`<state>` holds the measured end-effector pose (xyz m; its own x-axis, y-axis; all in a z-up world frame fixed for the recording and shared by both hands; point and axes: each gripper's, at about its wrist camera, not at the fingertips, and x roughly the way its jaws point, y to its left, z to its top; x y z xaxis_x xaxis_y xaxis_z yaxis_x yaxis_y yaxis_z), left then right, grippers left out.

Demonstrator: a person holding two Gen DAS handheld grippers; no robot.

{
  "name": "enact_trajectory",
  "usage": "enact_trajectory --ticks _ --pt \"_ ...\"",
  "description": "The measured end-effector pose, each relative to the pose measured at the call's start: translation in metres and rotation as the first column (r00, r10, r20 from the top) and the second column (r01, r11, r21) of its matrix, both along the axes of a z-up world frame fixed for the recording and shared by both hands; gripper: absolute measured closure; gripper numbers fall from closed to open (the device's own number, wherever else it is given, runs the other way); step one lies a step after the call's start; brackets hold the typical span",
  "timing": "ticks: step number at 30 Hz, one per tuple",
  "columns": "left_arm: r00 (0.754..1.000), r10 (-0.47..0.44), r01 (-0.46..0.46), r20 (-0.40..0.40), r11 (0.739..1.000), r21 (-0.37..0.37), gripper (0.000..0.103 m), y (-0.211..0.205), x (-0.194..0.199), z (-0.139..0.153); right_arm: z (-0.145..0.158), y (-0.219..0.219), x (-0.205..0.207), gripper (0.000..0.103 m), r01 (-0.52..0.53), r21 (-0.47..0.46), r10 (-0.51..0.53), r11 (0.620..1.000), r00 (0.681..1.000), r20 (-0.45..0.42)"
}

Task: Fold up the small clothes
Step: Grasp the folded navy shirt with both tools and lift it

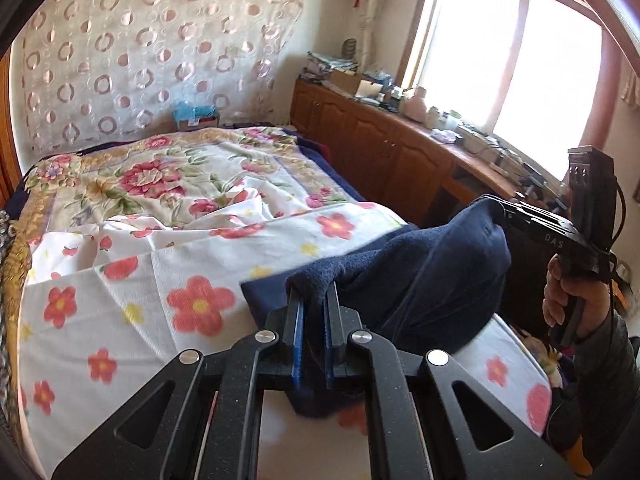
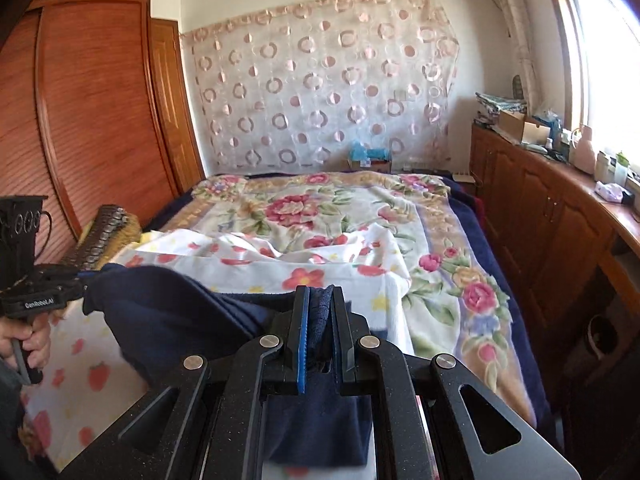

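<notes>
Navy fleece makes up the small garment, which is held up between the two grippers just above the near end of the bed. One edge is pinched between the narrowly closed fingers of the left gripper; in the right wrist view another bunched edge is clamped the same way by the right gripper, its blue pad pressed against the cloth. The garment's shape cannot be made out, since it hangs in folds and its lower part is cut off behind the gripper frames. In the left wrist view the right gripper's fingertips are hidden by the fleece, and only its black body and the right hand on the handle are seen. There the letters "DAS" can be read. In the right wrist view the left gripper's body bears the label "GenRobot.AI", and the left hand is partly cut off at the picture's edge. Beneath the garment a white sheet printed with red flowers is spread, with a rose-patterned blanket beyond it. The cluttered items on the wooden surface by the window are too small to be identified.
</notes>
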<state>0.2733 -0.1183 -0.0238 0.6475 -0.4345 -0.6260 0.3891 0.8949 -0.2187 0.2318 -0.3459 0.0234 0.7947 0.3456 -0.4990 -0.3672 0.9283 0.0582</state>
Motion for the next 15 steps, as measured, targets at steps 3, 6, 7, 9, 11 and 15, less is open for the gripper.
enact_trajectory --ticks 3,6,7,9,11,15 --pt "0.999 0.011 -0.011 -0.034 1.0 0.005 0.094 0.0 0.025 -0.012 -0.003 0.007 0.024 0.094 0.005 -0.012 -0.006 1.0 1.0 -0.031" --pt "0.996 0.01 -0.009 -0.093 1.0 0.012 0.094 -0.001 0.048 -0.031 -0.01 0.013 0.046 0.094 0.015 -0.036 -0.017 0.999 0.997 -0.069" --pt "0.994 0.007 -0.006 -0.106 1.0 0.011 0.094 -0.001 0.052 -0.035 -0.013 0.015 0.059 0.094 0.021 -0.046 -0.025 0.999 0.996 -0.081" --pt "0.991 -0.013 0.012 -0.131 1.0 -0.009 0.092 0.001 0.058 -0.041 -0.012 0.017 0.073 0.092 0.038 -0.045 -0.042 0.998 0.995 -0.092" --pt "0.992 -0.02 0.016 -0.128 0.999 -0.032 0.088 0.005 0.057 -0.038 -0.004 0.016 0.075 0.087 0.067 -0.039 -0.07 0.997 0.994 -0.08" --pt "0.998 0.021 -0.023 -0.066 0.999 -0.035 0.066 0.018 0.054 -0.022 0.017 0.01 0.063 0.078 0.118 -0.025 -0.118 0.993 0.993 -0.024"
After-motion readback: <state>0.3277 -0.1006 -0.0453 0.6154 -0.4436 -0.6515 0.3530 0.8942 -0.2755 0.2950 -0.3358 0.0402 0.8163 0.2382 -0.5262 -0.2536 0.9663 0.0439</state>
